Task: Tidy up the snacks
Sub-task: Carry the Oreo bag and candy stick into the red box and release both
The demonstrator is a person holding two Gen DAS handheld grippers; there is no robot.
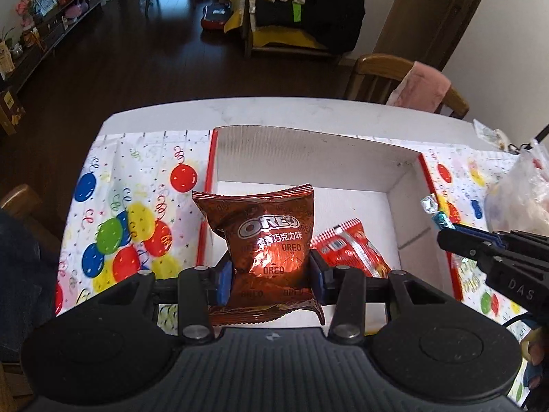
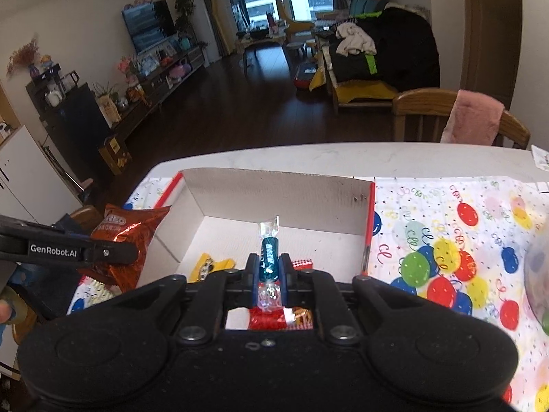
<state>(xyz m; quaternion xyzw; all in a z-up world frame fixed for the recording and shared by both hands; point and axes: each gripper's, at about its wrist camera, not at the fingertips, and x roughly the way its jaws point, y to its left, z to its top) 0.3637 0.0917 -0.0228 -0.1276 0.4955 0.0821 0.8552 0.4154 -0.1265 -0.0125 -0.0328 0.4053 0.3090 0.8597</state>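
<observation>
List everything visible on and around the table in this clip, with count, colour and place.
Oreo packet: one, brown, held over box.
Wrapped candy: one, teal, held over box.
Box: one, white, red-edged, on table.
Red packet: one, in box.
Yellow packet: one, in box.
Balloon cloth: one, multicoloured, under box.
Chair: one, wooden, pink cloth draped.
Left gripper: shut on packet.
Right gripper: shut on candy.

A clear bag (image 1: 525,195) runs off the right edge, contents blurred; red packet (image 1: 346,250) half hidden behind Oreo pack (image 1: 271,237).
</observation>
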